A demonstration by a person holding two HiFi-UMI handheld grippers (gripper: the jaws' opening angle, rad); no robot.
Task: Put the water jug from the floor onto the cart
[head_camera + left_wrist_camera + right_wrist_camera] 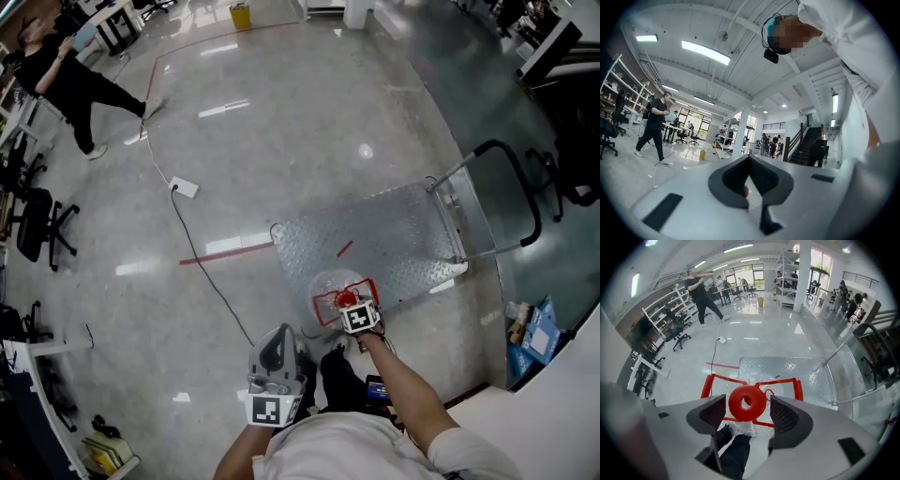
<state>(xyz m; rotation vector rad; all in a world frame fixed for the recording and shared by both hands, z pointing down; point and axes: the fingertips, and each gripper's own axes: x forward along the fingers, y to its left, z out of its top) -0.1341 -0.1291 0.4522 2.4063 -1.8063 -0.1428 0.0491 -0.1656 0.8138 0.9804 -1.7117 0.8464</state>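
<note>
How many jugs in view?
1. The jug is at the near edge of the cart, with its red cap between the open jaws of the right gripper. The desks and shelving around the room could hide more.

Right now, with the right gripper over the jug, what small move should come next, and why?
Probably close the right gripper on the red cap. Its jaws stand open on either side of it, not gripping, and the water jug seems to be at the near edge of the cart, not on its deck. The left gripper is shut and points away.
</note>
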